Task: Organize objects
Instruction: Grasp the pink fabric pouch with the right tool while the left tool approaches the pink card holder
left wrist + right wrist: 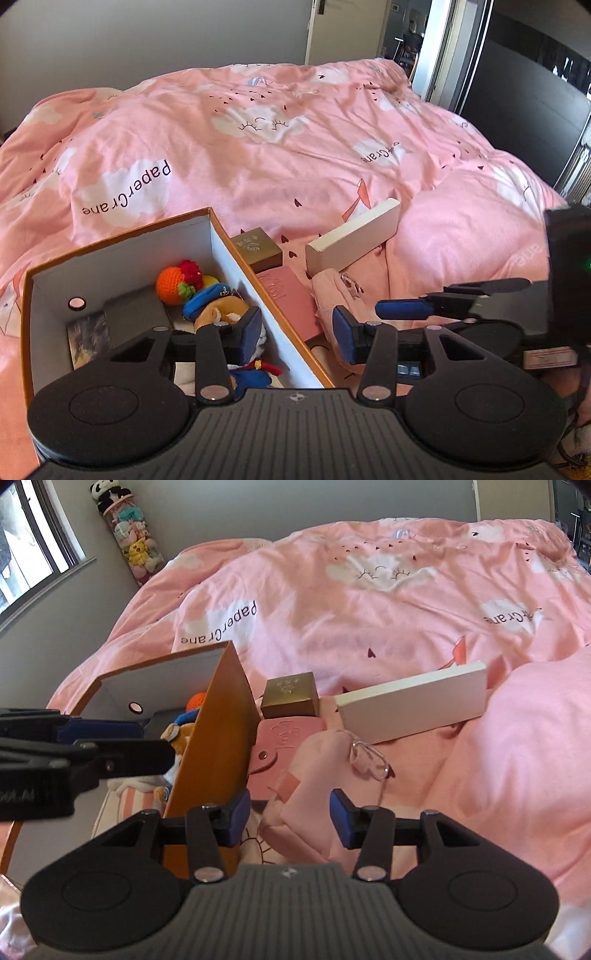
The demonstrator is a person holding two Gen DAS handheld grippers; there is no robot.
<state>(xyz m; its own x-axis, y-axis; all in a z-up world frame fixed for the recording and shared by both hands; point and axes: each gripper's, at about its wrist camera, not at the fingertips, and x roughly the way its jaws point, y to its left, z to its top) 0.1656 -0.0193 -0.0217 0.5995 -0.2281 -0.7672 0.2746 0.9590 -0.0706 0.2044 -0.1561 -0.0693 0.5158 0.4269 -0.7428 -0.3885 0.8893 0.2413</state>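
Note:
An orange cardboard box (122, 236) with a white inside holds a plush dog in a blue cap (218, 306) and a crocheted orange ball (170, 282). My left gripper (298, 332) is open and straddles the box's right wall without touching it. Beside the box lie a gold box (290, 696), a pink wallet (284, 738), a flat white box (413, 709) and a pink drawstring pouch (314, 775). My right gripper (290, 819) stands open over the pouch's near end, its pads not pressing it. In the right wrist view the left gripper (155, 742) reaches in over the box.
Everything rests on a rumpled pink duvet (295, 147) that rises in a fold at the right (517, 738). A clear tube of plush toys (129, 535) stands in the far left corner by a window (29, 554). A dark wardrobe (535, 92) lines the right side.

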